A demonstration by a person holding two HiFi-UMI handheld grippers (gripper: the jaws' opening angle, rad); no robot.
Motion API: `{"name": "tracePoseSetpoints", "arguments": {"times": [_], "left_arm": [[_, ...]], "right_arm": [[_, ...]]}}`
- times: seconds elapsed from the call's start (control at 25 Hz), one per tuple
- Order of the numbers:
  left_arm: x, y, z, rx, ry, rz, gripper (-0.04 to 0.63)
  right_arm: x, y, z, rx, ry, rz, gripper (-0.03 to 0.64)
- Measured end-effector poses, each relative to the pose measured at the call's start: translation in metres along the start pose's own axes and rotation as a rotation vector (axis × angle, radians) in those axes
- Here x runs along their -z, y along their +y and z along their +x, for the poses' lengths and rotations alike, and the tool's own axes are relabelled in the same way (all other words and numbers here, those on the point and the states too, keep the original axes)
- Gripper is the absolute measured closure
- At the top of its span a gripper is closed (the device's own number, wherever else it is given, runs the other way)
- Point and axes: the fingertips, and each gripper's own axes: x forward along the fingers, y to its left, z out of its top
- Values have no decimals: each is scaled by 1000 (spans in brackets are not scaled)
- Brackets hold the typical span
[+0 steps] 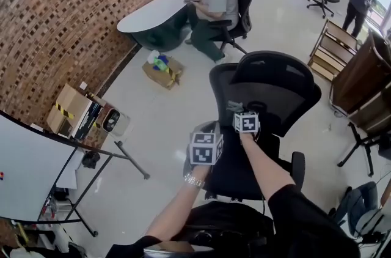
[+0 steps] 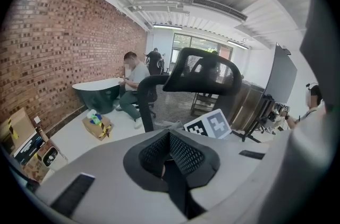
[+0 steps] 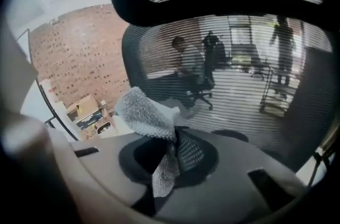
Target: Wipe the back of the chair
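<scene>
- No word, number or brand name can be read anywhere.
- The cubes on the left gripper (image 1: 208, 139) and right gripper (image 1: 243, 115), just before the chair (image 1: 275, 88), carry only black-and-white square markers, no letters.

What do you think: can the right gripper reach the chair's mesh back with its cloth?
Probably yes. The right gripper, shut on the cloth, points at the chair back close up, and nothing shows between them.
</scene>
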Motion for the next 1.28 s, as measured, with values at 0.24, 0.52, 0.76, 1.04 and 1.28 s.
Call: {"name": "tracePoseSetpoints", "arguments": {"times": [0.24, 0.52, 0.76, 1.04, 1.28], "left_arm": [[-3, 13, -17, -36, -23, -22, 591], [-3, 25, -13, -33, -36, -36, 592], [-10, -5, -9, 5, -40, -19, 592], [-9, -27, -11, 37, -45, 8, 591], [-12, -55, -20, 56, -71, 26, 591]], "right_arm": [[-21, -23, 7, 97, 13, -51, 586], [0, -164, -57, 284, 29, -7, 586], [13, -271, -135, 448, -2, 67, 586], [25, -272, -173, 427, -20, 159, 586], [-2, -173, -194, 271, -62, 146, 588]]}}
